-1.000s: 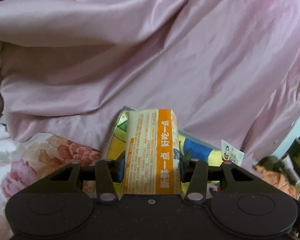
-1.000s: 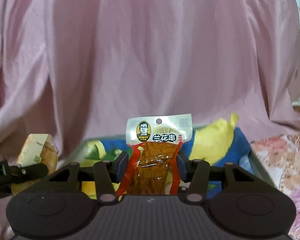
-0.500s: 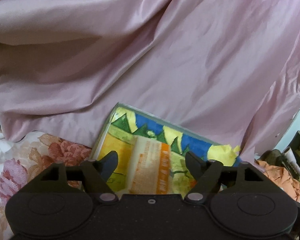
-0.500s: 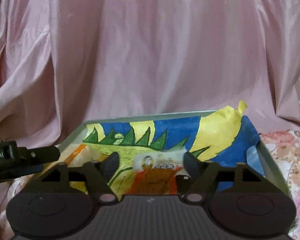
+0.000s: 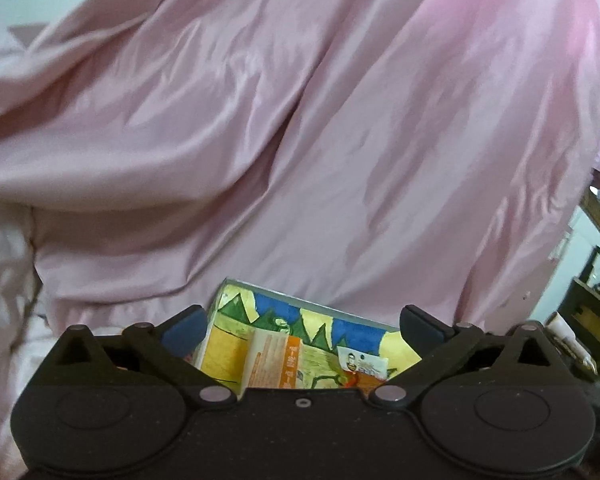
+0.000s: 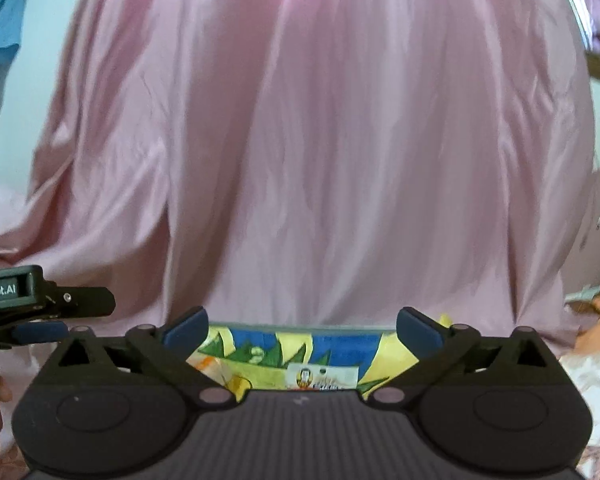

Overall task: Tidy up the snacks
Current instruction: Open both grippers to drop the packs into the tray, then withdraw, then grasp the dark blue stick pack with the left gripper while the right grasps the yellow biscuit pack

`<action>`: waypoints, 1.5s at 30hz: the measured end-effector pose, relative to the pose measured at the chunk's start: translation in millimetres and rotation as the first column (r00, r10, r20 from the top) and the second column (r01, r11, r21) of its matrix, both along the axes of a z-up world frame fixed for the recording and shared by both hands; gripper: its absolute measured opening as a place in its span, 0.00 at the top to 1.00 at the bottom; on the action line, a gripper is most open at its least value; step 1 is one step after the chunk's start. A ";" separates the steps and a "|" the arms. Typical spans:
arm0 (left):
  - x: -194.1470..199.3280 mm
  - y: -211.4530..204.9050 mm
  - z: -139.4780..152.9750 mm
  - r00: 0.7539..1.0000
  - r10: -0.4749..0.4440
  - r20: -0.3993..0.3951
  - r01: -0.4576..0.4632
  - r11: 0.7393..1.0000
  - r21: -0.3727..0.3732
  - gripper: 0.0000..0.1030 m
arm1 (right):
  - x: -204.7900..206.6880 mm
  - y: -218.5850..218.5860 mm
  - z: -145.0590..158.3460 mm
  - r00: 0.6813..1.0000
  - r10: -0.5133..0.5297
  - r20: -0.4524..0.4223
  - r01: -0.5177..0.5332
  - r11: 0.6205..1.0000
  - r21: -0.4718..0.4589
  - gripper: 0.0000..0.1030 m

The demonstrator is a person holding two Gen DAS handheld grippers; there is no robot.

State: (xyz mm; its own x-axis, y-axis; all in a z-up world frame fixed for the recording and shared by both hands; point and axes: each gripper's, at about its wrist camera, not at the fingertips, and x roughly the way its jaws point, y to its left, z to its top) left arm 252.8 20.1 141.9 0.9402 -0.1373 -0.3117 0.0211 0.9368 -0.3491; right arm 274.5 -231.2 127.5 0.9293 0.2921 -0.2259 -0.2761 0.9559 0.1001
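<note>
A shallow box [image 5: 236, 294] lined with a blue, yellow and green drawing lies on the bed. In it lie an orange-and-cream snack pack [image 5: 278, 360] and a red tofu snack packet [image 5: 360, 364]. My left gripper [image 5: 302, 322] is open and empty, raised above the box. My right gripper [image 6: 302, 326] is open and empty too, above the box [image 6: 324, 338] where the red packet [image 6: 320, 378] and the orange pack [image 6: 212, 364] lie. The left gripper also shows at the left edge of the right wrist view [image 6: 40, 320].
A pink satin sheet [image 5: 300, 140] hangs behind the box and fills both views [image 6: 320, 140]. Floral bedding [image 6: 596, 376] lies to the right. Cluttered furniture [image 5: 588, 320] stands at the far right.
Both grippers opened and let their snacks drop into the box, then lifted and drew back, so the box now sits low between the jaws.
</note>
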 end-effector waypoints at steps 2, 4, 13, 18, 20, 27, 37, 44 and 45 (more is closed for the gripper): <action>-16.6 0.3 4.5 1.000 -0.006 0.018 0.006 1.000 0.017 0.01 | -15.2 -3.4 7.2 1.000 0.000 0.022 0.000 1.000 -0.004 0.00; -33.6 1.2 6.9 0.999 -0.010 0.031 0.009 1.000 0.027 0.01 | -33.1 -7.0 13.0 0.999 0.000 0.047 0.001 1.000 -0.007 0.00; -99.1 -6.9 1.6 0.997 -0.052 0.061 0.047 0.996 0.080 0.01 | -105.2 -14.0 18.5 0.991 0.018 0.134 -0.014 0.999 -0.030 0.00; -128.3 -12.5 -8.8 0.994 -0.091 0.059 0.083 0.989 0.121 0.01 | -141.8 -9.5 12.0 0.984 0.043 0.172 -0.029 0.996 -0.081 0.00; -138.5 -13.3 -14.4 0.994 -0.101 0.049 0.094 0.986 0.135 0.01 | -155.7 -7.1 8.0 0.981 0.054 0.184 -0.036 0.994 -0.099 0.00; -166.0 -4.6 -34.0 0.993 -0.114 0.011 0.111 0.983 0.145 0.01 | -198.3 -0.2 -16.3 0.983 0.076 0.168 -0.056 0.991 -0.119 0.00; -189.0 10.7 -75.5 0.991 -0.106 -0.080 0.116 0.983 0.145 0.01 | -230.2 4.9 -69.1 0.997 0.058 0.059 -0.047 0.985 -0.165 0.00; -192.7 18.4 -106.9 0.982 -0.116 -0.149 0.140 0.978 0.157 0.01 | -227.2 9.8 -94.8 0.996 0.072 -0.047 -0.079 0.980 -0.183 0.00; -192.0 19.5 -112.1 0.980 -0.119 -0.161 0.145 0.976 0.164 0.01 | -226.4 10.5 -98.4 0.995 0.076 -0.059 -0.085 0.979 -0.183 0.00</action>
State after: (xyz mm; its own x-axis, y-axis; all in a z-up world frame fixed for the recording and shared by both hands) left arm 60.8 39.6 29.8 0.8582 -0.1886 -0.4775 0.1088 0.9758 -0.1897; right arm 48.1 -220.6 29.0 0.8901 0.3141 -0.3302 -0.3520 0.9341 -0.0603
